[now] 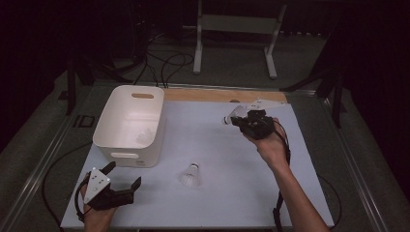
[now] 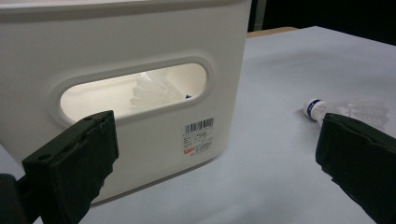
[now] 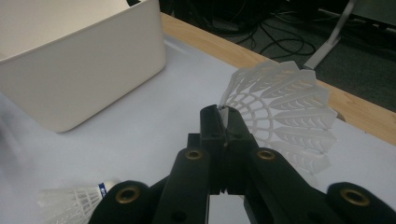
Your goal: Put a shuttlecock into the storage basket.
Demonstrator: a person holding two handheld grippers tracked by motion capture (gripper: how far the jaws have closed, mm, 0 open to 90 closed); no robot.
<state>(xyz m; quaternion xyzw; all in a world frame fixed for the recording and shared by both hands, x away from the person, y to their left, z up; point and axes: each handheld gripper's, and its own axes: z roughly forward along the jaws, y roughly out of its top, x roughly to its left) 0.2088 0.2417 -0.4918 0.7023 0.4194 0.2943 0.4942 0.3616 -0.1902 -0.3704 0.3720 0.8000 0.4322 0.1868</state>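
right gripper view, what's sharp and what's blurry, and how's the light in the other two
Right gripper view: the held shuttlecock is sharp, the near tongs' base and the lying shuttlecock soft. High view: dim, dark surround, the table palely lit. Left gripper view: the bin glows bright through its handle slot, the near tongs blurred.

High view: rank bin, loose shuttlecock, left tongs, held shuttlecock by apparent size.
1. White bin, by far.
2. Left tongs.
3. Loose shuttlecock.
4. Held shuttlecock in the right tongs: smallest, but partly hidden and farther away, so unsure against 3.
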